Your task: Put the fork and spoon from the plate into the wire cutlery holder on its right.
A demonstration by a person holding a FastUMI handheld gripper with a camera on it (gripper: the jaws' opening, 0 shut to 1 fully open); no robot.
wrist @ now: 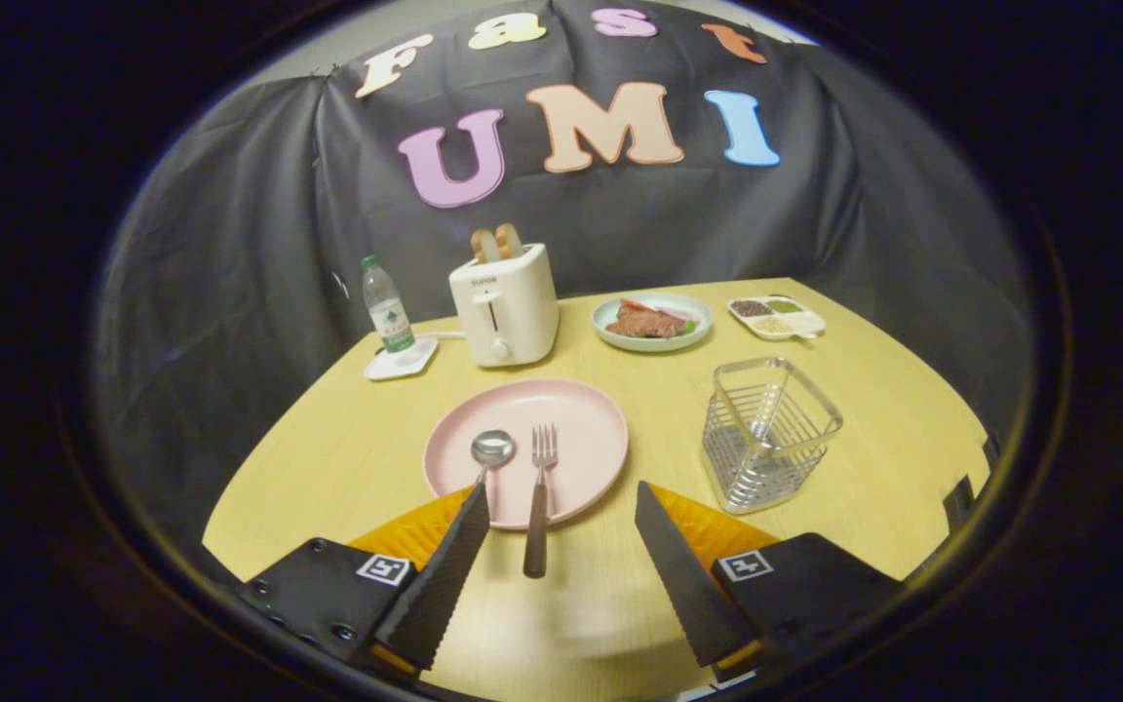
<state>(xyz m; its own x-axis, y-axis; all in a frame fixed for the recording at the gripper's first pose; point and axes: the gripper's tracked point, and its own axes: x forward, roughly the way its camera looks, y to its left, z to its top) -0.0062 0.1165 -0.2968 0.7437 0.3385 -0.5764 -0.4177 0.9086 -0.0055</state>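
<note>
A pink plate lies on the wooden table just ahead of my fingers. On it rest a spoon and a fork, side by side, the fork's dark handle reaching over the plate's near rim between my fingers. The spoon's handle runs behind my left finger. The wire cutlery holder stands upright to the right of the plate, with nothing in it. My gripper is open, hovering above the table at the plate's near edge, holding nothing.
Beyond the plate stand a white toaster with bread in it and a water bottle on a white coaster. A green plate of food and a divided dish of grains sit at the back right.
</note>
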